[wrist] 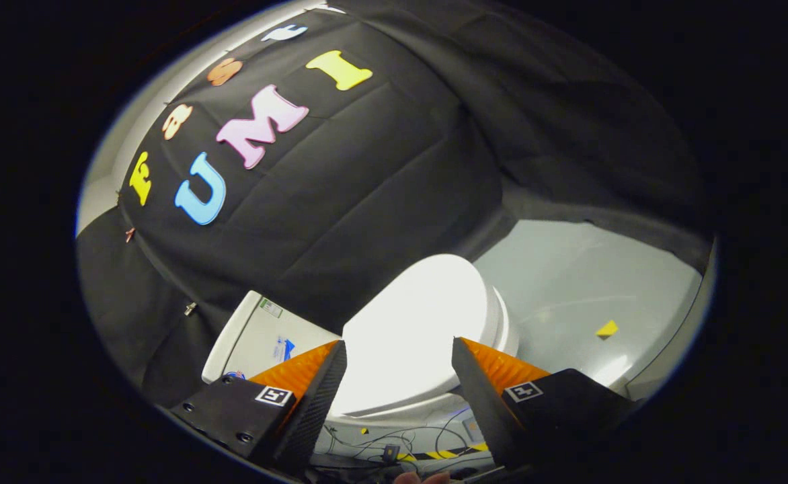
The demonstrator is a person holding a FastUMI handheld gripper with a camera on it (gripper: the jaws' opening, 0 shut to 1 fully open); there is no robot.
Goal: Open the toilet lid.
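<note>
Jaws spread wide on our gripper, holding nothing; the toilet lid lies closed beyond them, so we've lifted nothing yet.

Toilet lid near edge hidden behind fingers; tank label too small to tell.

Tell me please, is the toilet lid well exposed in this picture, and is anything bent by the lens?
Gripper view: the closed toilet lid is overexposed to glaring white without surface detail; the fisheye curves the floor and the tank; the open gripper frames the lid, its fingers in shade.
</note>
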